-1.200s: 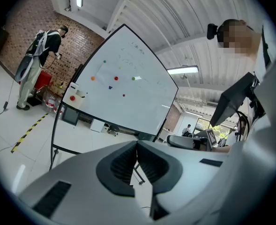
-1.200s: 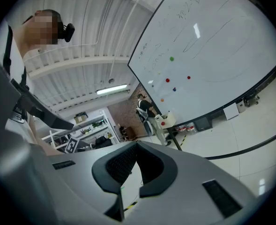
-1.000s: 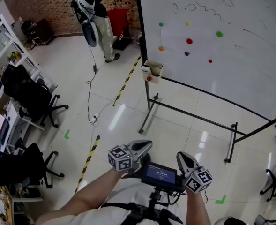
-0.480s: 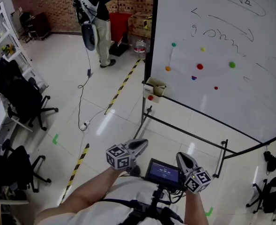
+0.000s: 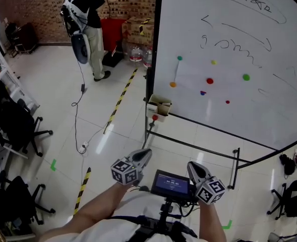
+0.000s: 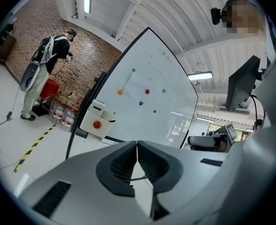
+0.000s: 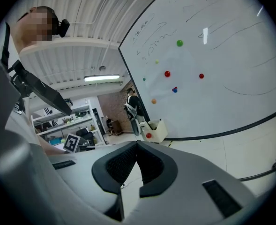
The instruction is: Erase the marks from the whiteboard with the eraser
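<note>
The whiteboard (image 5: 269,110) stands ahead on a black frame, with black scribbles (image 5: 236,47) and coloured round magnets (image 5: 210,80) on it. A small white box (image 5: 159,106) with a red dot hangs at its lower left corner. I see no eraser. My left gripper (image 5: 146,154) and right gripper (image 5: 191,166) are held low near the person's body, far short of the board, both pointing at it. The left gripper (image 6: 137,142) has its tips together, just starting to open, with nothing between. The right gripper (image 7: 137,143) is shut and empty. Both gripper views show the whiteboard (image 6: 142,111) (image 7: 222,93) beyond the jaws.
A person (image 5: 85,14) stands at the back left by a brick wall, with boxes and water bottles (image 5: 137,52) nearby. Office chairs (image 5: 17,125) line the left side. Yellow-black tape (image 5: 119,102) and a cable (image 5: 80,115) lie on the floor. The board's stand legs (image 5: 193,147) reach toward me.
The person has walked toward the whiteboard, which now looks larger and nearer. Both grippers came along, still held low side by side with tips together.
</note>
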A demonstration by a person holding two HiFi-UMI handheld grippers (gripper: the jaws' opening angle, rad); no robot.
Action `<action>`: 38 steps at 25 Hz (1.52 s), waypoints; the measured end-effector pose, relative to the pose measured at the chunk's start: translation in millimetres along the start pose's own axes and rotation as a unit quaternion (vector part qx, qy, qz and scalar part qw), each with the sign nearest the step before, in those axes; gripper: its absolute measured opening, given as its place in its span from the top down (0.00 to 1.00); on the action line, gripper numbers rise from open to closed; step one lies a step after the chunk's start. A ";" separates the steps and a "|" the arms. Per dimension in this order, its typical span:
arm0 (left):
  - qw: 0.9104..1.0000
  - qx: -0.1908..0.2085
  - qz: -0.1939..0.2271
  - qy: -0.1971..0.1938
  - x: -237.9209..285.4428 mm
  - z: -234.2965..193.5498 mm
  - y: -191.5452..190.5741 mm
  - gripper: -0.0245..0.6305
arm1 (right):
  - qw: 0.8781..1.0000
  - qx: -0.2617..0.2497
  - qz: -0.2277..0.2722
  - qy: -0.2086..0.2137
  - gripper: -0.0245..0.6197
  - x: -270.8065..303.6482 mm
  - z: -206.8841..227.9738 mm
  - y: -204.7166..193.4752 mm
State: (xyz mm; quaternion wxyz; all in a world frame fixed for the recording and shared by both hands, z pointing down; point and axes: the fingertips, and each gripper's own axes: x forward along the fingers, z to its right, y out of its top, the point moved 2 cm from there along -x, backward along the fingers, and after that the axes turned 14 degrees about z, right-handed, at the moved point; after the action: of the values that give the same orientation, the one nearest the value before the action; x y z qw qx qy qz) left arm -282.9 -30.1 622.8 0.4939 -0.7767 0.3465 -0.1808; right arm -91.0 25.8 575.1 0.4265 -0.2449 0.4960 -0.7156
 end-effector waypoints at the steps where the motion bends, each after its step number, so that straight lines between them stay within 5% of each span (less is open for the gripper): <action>1: 1.000 0.003 -0.002 0.001 2.1 -3.0 0.6 0.94 | 1.000 -0.001 0.001 0.000 0.95 4.0 1.0 0.4; 11: 0.998 0.025 -0.021 0.057 41.3 -26.2 -15.0 0.94 | 1.000 0.004 0.004 -0.030 0.95 3.4 79.9 21.5; 26: 0.972 0.118 0.010 0.204 147.8 -36.1 10.8 0.94 | 0.997 0.035 -0.003 0.075 0.95 31.1 202.6 67.8; 36: 0.958 0.119 0.005 0.262 154.8 -75.7 14.7 0.82 | 0.995 0.054 -0.010 0.079 0.95 29.9 241.9 71.6; 38: 0.954 0.120 0.005 0.275 159.8 -90.3 19.7 0.68 | 0.996 0.049 -0.012 0.074 0.95 29.1 246.3 74.4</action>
State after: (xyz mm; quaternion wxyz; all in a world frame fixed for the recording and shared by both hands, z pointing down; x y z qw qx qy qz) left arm -235.3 -207.9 635.8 0.4699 -0.6299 0.4490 -0.4253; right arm 111.8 -133.1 600.2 0.3915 -0.1757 0.4873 -0.7605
